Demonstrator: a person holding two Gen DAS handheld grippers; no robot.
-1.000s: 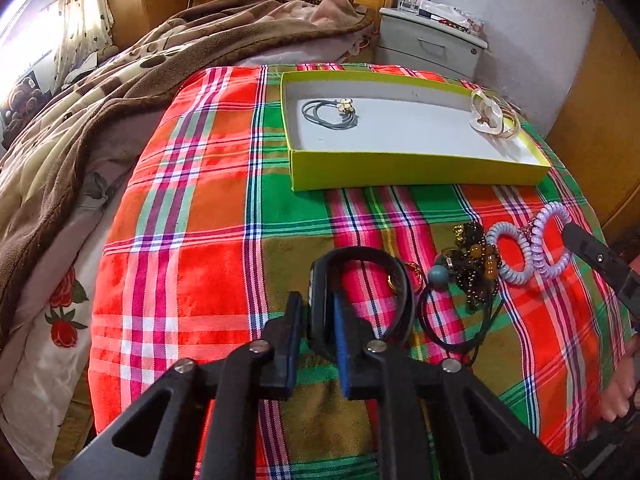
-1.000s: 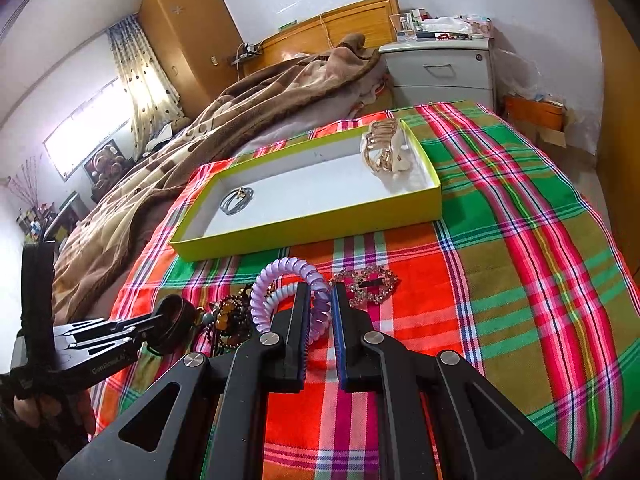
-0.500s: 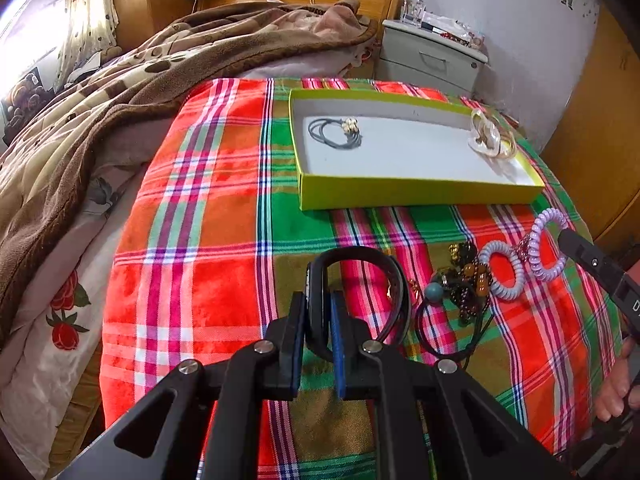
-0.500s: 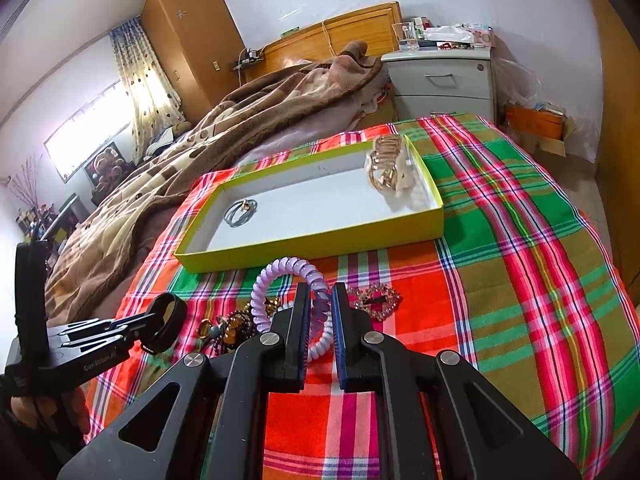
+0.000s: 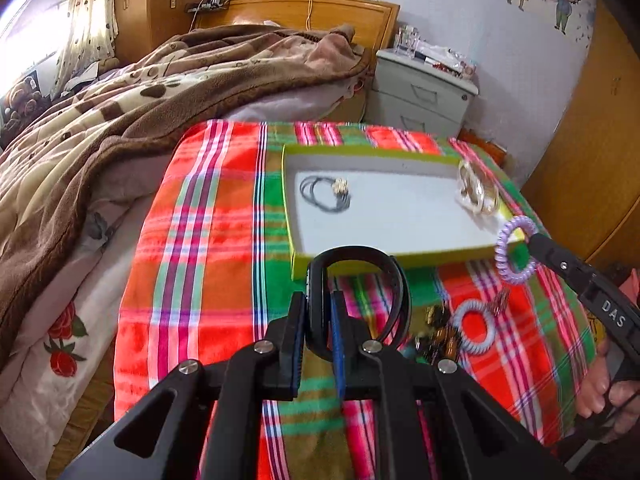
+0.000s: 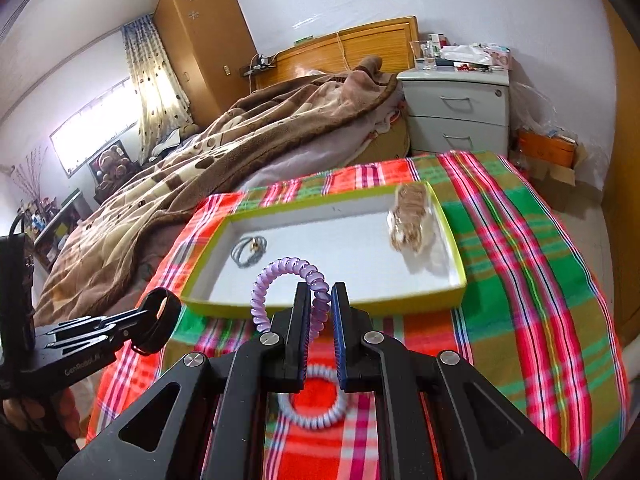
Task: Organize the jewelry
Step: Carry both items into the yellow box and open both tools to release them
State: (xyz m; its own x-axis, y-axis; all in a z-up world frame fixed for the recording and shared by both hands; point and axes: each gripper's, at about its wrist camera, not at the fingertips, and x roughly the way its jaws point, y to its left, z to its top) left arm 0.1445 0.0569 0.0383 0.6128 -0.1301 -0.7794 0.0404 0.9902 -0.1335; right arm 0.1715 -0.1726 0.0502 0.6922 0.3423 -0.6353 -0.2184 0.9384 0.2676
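Note:
My left gripper [image 5: 318, 312] is shut on a black wristband [image 5: 386, 276], held in the air just before the yellow-green tray [image 5: 360, 258]. My right gripper [image 6: 320, 304] is shut on a purple spiral hair tie [image 6: 280, 270], raised over the tray's [image 6: 400, 304] front wall. The left wrist view shows that spiral hair tie [image 5: 514, 256] hanging at the tray's right front corner. Inside the tray lie dark hair ties [image 5: 324, 194] at the left and a gold hair claw [image 5: 478, 192] at the right. A pale spiral hair tie [image 5: 474, 326] and dark beads [image 5: 440, 332] lie on the plaid cloth.
The plaid cloth [image 5: 200, 260] covers the foot of the bed. A brown blanket [image 5: 120, 112] is heaped to the left and behind. A grey nightstand [image 6: 456, 116] stands past the tray. A wooden door [image 5: 580, 160] is at the right. A hand [image 5: 612, 396] grips the right tool.
Both grippers have risen and moved toward the tray, each keeping its item. The purple spiral hair tie has come up off the cloth to the tray's front edge.

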